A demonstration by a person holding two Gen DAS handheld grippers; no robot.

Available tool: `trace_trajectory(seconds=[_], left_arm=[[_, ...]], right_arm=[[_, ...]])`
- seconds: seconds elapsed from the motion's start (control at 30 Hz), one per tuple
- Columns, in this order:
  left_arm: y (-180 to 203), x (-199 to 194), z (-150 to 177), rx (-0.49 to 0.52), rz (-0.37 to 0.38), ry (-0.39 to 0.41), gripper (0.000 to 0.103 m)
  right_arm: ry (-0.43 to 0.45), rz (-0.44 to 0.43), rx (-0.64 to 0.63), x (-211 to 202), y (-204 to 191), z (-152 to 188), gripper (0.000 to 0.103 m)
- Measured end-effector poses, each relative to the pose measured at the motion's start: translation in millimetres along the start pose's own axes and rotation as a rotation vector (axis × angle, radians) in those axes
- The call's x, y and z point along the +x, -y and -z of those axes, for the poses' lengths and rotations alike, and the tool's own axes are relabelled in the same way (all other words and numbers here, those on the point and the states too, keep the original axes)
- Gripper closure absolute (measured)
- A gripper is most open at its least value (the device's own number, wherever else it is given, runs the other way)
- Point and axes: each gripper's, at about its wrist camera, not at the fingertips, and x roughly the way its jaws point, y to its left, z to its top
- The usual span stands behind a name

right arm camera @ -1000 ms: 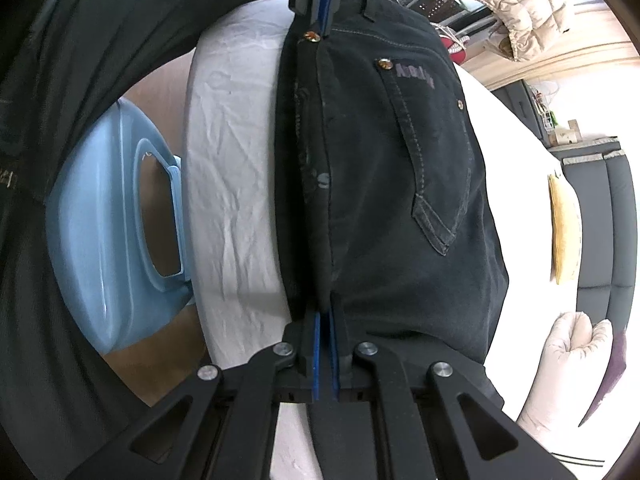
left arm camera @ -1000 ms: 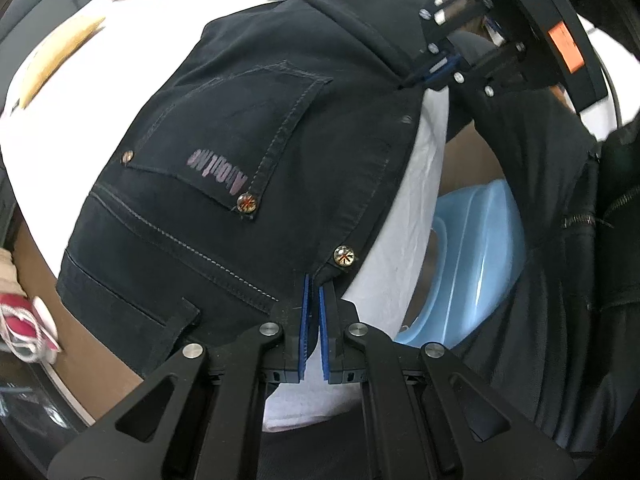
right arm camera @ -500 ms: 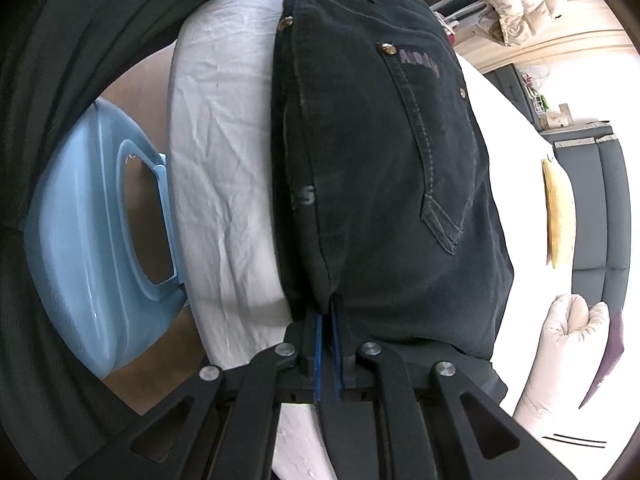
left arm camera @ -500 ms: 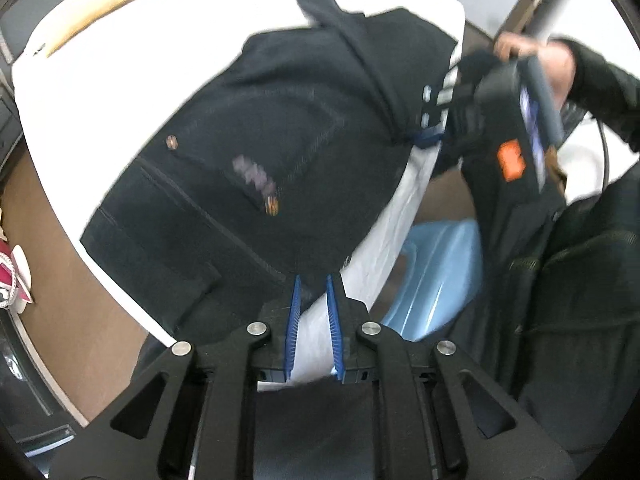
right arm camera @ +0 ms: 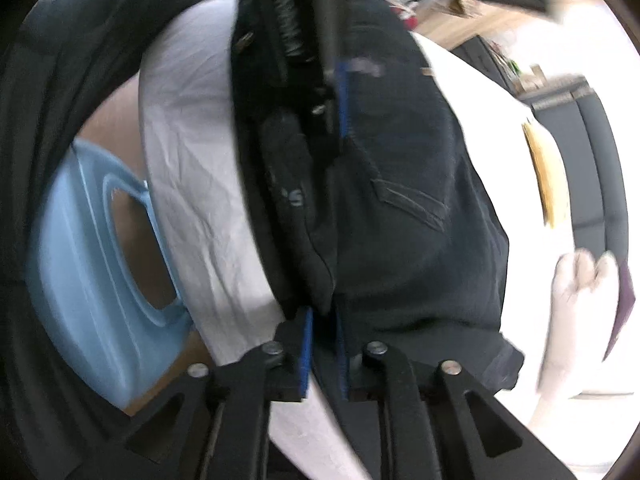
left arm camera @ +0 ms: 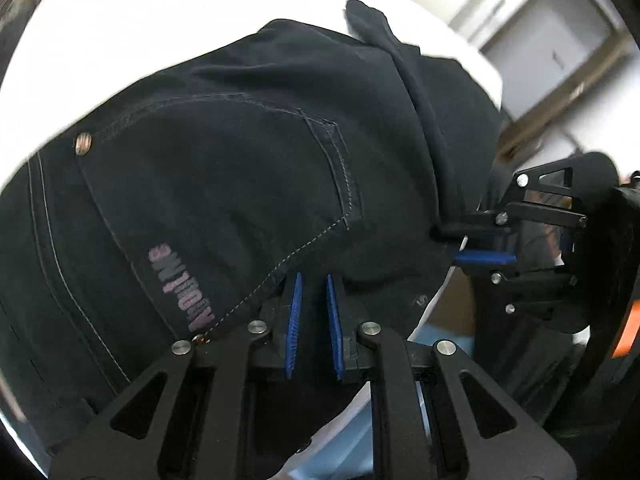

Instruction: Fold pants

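Dark denim pants (left arm camera: 248, 184), folded into a compact stack, lay along the near edge of the white-sheeted surface (right arm camera: 192, 184). Left tool (left arm camera: 314, 320) stood apart and empty above them. Right tool (right arm camera: 322, 344) was opening, apparently releasing the fold edge.
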Motion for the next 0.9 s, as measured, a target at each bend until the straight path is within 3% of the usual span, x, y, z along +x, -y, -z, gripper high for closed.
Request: trace_trajectory(seconds=[0.03, 0.07, 0.13, 0.33, 0.43, 0.5, 0.7, 0.9], left_arm=[[-2.6, -2.6, -0.9, -0.022, 0.017, 0.001, 0.09], [-4.2, -4.7, -2.1, -0.038, 0.029, 0.001, 0.09], [-2.2, -8.2, -4.8, -0.052, 0.028, 0.0, 0.09], [8.8, -32.5, -42.7, -0.092, 0.049, 0.13, 0.09], [-1.8, -6.6, -54.6, -0.167, -0.005, 0.077, 0.09], [-7.9, 12.5, -52.0, -0.209, -0.01, 0.046, 0.09], [-13.9, 19.2, -40.9, -0.267, 0.034, 0.063, 0.09], [-22.4, 12.6, -32.3, -0.273, 0.029, 0.062, 0.09]], right_arm=[[0.018, -0.023, 0.053, -5.1, 8.3, 4.3, 0.068], [0.042, -0.063, 0.123, -11.1, 19.7, 10.5, 0.045], [0.121, -0.149, 0.297, -25.1, 51.2, 29.3, 0.034], [0.333, -0.236, 0.992, -28.6, 200.6, 126.9, 0.034], [0.486, -0.314, 1.445, 1.6, 271.9, 203.6, 0.037], [0.569, -0.417, 1.714, 35.6, 301.4, 250.1, 0.042], [0.532, -0.561, 2.105, 130.1, 325.8, 307.0, 0.058], [0.444, -0.61, 2.211, 167.7, 315.3, 308.8, 0.06]])
